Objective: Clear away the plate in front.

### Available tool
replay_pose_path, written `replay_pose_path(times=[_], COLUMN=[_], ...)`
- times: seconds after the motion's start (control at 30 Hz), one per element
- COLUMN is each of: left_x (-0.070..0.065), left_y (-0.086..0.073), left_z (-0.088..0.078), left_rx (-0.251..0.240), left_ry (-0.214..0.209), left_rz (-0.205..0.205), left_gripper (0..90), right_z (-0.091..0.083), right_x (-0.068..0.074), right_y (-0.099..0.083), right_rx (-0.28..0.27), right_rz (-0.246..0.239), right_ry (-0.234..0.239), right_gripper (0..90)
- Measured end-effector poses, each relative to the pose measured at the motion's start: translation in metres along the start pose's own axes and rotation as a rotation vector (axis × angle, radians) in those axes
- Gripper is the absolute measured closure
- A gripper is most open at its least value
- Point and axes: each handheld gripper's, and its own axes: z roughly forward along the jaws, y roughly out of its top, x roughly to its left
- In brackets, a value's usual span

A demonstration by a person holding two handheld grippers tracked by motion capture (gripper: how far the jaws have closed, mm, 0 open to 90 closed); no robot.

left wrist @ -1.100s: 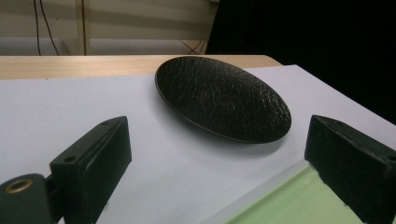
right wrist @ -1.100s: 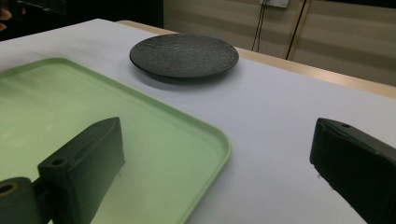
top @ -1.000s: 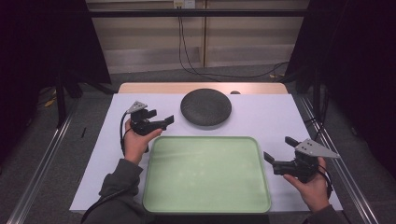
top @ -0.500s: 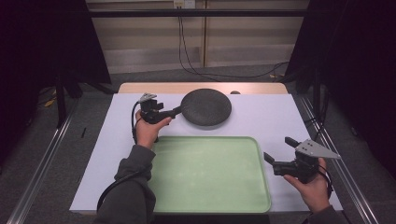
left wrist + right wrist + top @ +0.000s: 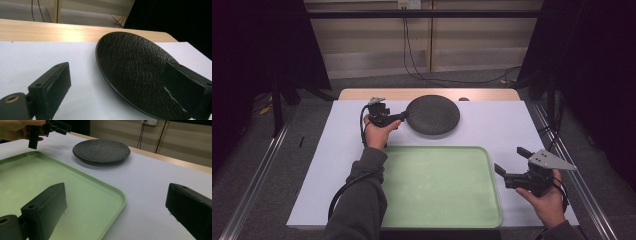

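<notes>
A round black textured plate [image 5: 433,115] sits on the white table cover at the far middle. My left gripper [image 5: 401,119] is at the plate's left edge, open, jaws pointing right. In the left gripper view the plate [image 5: 135,70] lies partly between the jaws: the right jaw is over its surface and the left jaw stands off it above the white cover. A light green tray [image 5: 439,185] lies bare at the near middle. My right gripper [image 5: 512,161] hovers open just off the tray's right rim. In the right gripper view its jaws straddle the tray's corner [image 5: 115,195], with the plate [image 5: 101,151] farther off.
The white cover [image 5: 512,125] tops a wooden table whose strip [image 5: 362,94] shows at the back. Cables hang down the rear wall. Metal rails run along both sides of the table. The left gripper [image 5: 47,127] and its hand appear at the top left of the right gripper view.
My left gripper has moved away from the tray's far left corner, forward and right, up to the plate's left edge. The right gripper has stayed in place.
</notes>
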Motion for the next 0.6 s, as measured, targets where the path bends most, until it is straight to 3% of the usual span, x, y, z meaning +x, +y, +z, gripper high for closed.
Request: replay_pose_path(times=[0.27, 0.53, 0.6], left_x=[-0.002, -0.001, -0.001], left_y=[0.003, 0.001, 0.002], left_z=[0.019, 0.032, 0.034], left_rx=[0.005, -0.006, -0.005], left_ry=[0.007, 0.032, 0.039], left_rz=[-0.026, -0.082, -0.071], left_gripper=[9.6, 15.2, 15.5], right_z=[0.000, -0.001, -0.001], right_x=[0.000, -0.001, -0.001], right_y=[0.000, 0.000, 0.000], right_rx=[-0.002, -0.004, -0.003], right_rz=[-0.005, 0.004, 0.005], right_ry=[0.004, 0.006, 0.003], right_gripper=[3.0, 3.1, 3.1])
